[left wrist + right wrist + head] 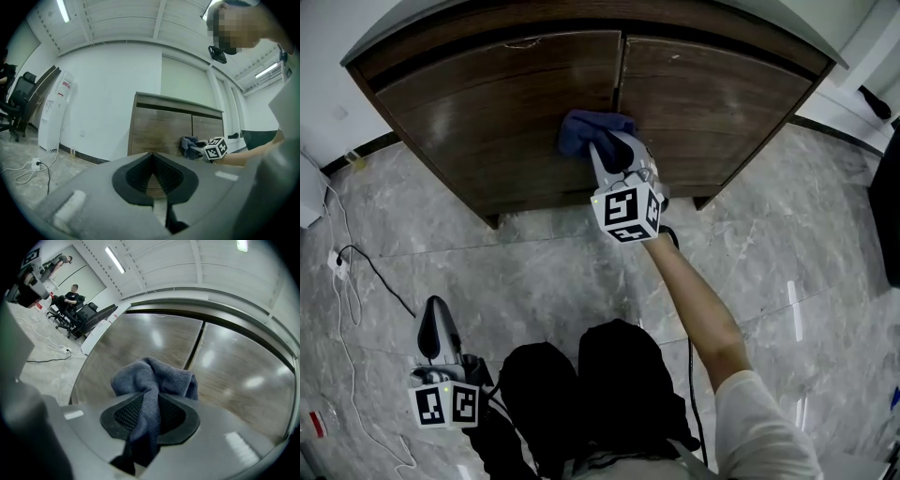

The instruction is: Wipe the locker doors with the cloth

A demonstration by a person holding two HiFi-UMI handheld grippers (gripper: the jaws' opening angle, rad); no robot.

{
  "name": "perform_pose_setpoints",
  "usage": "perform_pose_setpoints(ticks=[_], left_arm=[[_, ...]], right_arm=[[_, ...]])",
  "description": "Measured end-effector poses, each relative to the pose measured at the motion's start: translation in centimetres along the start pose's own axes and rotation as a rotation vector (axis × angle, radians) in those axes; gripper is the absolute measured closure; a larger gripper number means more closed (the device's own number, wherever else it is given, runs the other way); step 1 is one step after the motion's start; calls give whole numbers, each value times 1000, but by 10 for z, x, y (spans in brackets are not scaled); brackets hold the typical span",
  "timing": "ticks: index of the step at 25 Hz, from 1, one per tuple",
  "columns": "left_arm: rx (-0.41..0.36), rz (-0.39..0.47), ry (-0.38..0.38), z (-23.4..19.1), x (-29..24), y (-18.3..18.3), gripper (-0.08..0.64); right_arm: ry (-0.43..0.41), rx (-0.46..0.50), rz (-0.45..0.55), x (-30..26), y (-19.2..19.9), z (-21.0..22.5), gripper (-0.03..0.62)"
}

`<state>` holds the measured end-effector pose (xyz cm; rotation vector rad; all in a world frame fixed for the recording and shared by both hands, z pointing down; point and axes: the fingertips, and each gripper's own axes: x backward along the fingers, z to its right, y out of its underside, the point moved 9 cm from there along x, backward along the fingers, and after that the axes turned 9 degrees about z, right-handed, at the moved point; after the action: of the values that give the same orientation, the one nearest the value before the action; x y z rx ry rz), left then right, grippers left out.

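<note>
A low wooden locker with two dark brown doors (pixel 506 103) stands against the wall. My right gripper (pixel 614 150) is shut on a blue-grey cloth (pixel 586 129) and holds it against the left door, close to the seam (pixel 619 75) between the doors. In the right gripper view the cloth (pixel 154 380) bunches out of the jaws in front of the left door (pixel 140 343). My left gripper (pixel 434 323) hangs low at the left over the floor, shut with nothing between its jaws. In the left gripper view the locker (pixel 173 131) and cloth (pixel 191 144) show in the distance.
Grey marble floor (pixel 534 272) lies in front of the locker. A white cable and a socket strip (pixel 339 262) trail along the left. A white appliance (pixel 54 110) stands by the wall at the left. Office chairs and people (pixel 70 301) sit far off to the left.
</note>
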<state>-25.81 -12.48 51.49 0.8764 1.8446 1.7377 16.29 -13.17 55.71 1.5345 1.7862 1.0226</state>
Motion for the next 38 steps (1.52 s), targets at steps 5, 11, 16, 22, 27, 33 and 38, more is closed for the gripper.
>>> perform_pose_setpoints(ticks=[5,11,16,22,27,33,38], left_arm=[[-20,-3,15,15,-4,-3,560],[-33,-10,23,28,-8,-4,560],[-37,-19,40,43,-14,-2,560],[-39,-25,66,59,-21,1,560],[-43,-35,73,67,-29,4,560],[-43,-42,89,77,-37,7,560],[-43,-48,95,80,-42,9,560]], right_arm=[[10,26,10,15,6,16,494],[66,20,-19,38,31,49,494],[99,35,-58,60,53,81,494],[143,84,-99,90,77,126,494],[203,97,-147,113,99,165,494],[296,61,-198,140,123,208,492],[368,3,-225,156,143,232,492]])
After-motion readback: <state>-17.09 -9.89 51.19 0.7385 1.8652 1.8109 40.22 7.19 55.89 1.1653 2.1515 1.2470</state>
